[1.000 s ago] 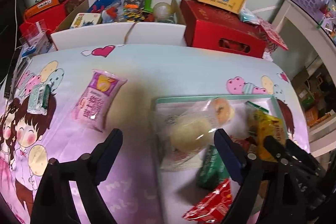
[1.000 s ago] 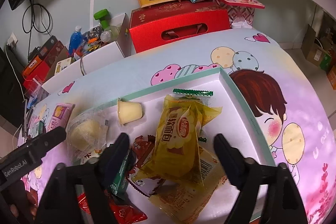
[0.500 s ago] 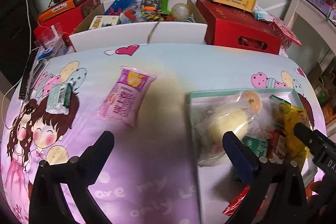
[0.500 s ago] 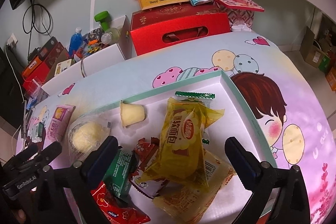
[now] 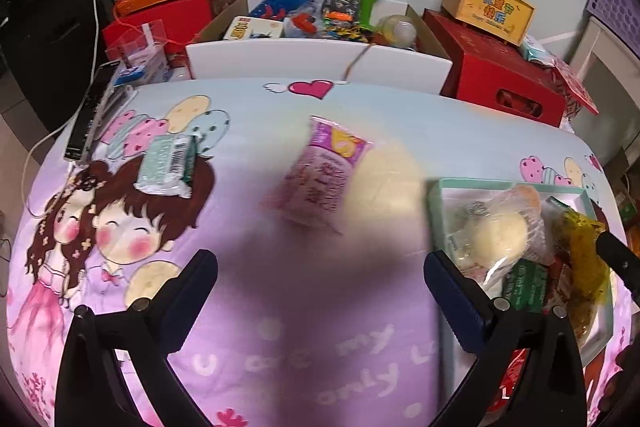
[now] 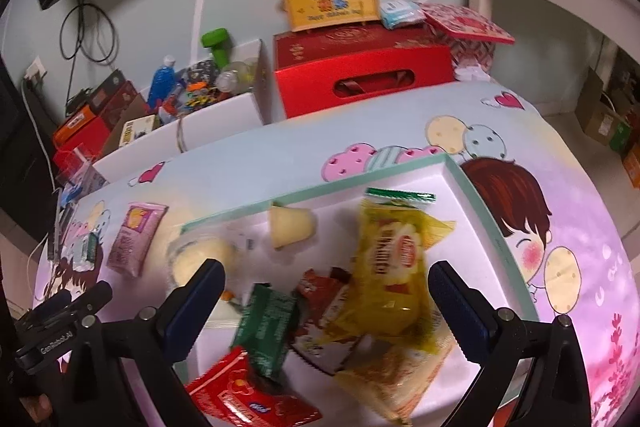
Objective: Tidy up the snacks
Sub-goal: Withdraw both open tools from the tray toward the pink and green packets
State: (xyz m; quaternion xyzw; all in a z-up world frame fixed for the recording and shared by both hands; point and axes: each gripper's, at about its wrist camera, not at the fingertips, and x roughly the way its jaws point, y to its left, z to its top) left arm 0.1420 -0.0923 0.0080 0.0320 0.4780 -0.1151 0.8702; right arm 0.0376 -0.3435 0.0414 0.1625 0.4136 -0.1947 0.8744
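Dim, pinkish indoor light. Both fisheye views bend at the dark edges. Motion blur smears the snacks; a soft shadow crosses the counter (image 5: pixel 320 267).

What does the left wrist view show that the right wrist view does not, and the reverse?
Only the left wrist view shows the open left gripper whole, over bare cloth. Only the right wrist view shows the open right gripper whole, the red packet entire, and the tray's far corner. Both show the pink packet, the bun bag, the yellow bag and the tray.
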